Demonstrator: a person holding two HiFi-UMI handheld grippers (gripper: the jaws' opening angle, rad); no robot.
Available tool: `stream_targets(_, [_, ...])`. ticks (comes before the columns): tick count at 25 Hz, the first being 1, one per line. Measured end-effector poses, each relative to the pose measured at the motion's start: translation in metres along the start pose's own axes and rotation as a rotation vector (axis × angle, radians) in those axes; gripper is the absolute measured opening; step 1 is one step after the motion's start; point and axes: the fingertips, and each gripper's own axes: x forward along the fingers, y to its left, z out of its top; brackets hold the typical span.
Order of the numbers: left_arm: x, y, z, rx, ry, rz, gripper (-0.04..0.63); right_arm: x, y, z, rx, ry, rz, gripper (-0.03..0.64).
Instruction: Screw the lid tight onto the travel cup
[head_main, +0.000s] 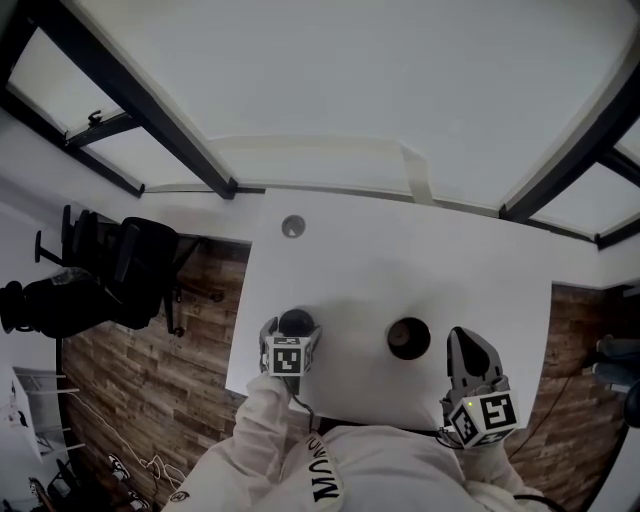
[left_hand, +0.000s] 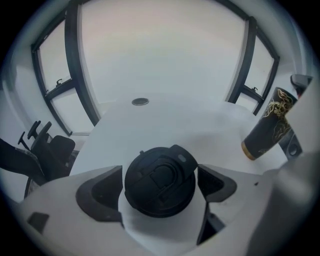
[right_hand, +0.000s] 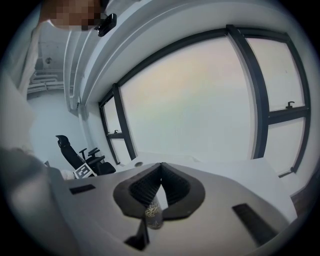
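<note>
Left gripper (left_hand: 158, 189) jaws spread wide either side of black lid (left_hand: 159, 175) on white table (head_main: 400, 260), right gripper (right_hand: 161, 167) closed, empty, travel cup (head_main: 408, 338) standing between grippers

Lid (left_hand: 160, 180): black plastic, matt, smooth moulded top.
Travel cup (left_hand: 267, 131), at 2 o'clock of the lid: dark shell with a slight sheen, gold pattern, gold band at its lower end.
Table (head_main: 400, 270): white, smooth, matt.
Floor (head_main: 150, 370), at 8 o'clock of the table: brown wood planks.
Sleeve (head_main: 250, 435): white cloth.
</note>
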Motion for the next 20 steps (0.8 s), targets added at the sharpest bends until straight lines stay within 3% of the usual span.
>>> stream_targets(15, [0.0,0.002,-0.009,-0.022,0.003,-0.014,0.456,0.0,0.009,-0.003,0.004,-0.001,0.006,0.021])
stream_targets(20, [-0.032,-0.024,0.021,0.01,-0.067,-0.047,0.456,-0.003,0.006,-0.003,0.014,-0.012,-0.004,0.021])
